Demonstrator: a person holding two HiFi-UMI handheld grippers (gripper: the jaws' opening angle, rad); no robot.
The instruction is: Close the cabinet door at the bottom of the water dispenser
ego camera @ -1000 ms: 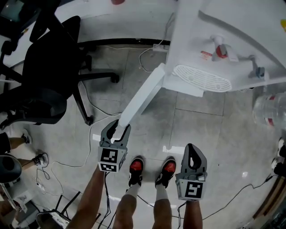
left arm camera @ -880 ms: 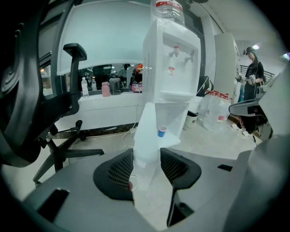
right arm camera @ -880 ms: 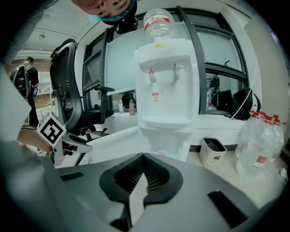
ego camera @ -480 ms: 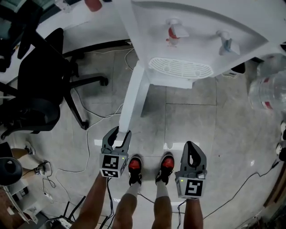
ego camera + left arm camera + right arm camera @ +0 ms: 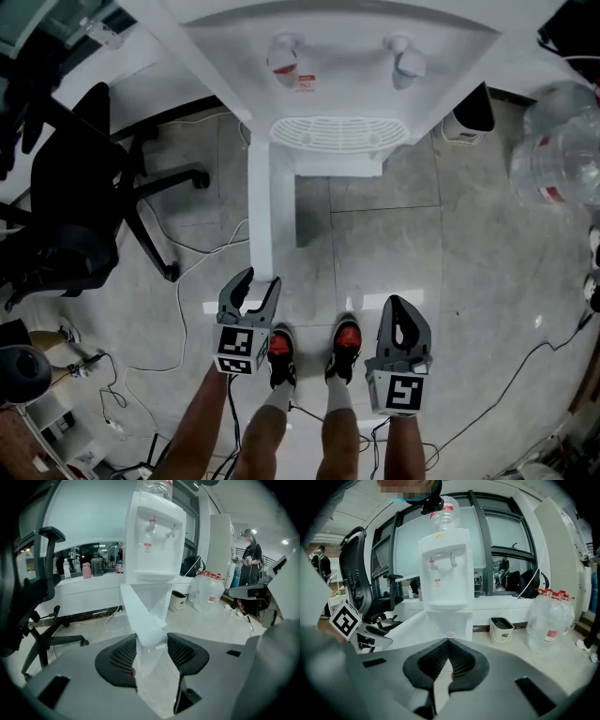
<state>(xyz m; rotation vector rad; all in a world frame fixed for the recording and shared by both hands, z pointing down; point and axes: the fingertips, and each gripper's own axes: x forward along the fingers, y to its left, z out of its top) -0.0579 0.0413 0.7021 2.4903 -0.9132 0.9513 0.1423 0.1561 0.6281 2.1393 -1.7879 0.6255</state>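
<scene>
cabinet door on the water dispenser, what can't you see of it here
- Hinge: head view, under the water dispenser's overhanging top.
- Cabinet inside: head view, below the drip tray; left gripper view, the cabinet door partly covers it, the rest washed out white.

door: I've swung cabinet door [image 5: 262, 206] from slanting to straight ahead of left gripper [image 5: 261, 279] | jaws: just opened wider, door edge between them | water dispenser [image 5: 337, 56]: now squarely beyond claw

water dispenser [image 5: 337, 28]: white | cabinet door [image 5: 262, 211]: white | office chair [image 5: 70, 220]: black
</scene>
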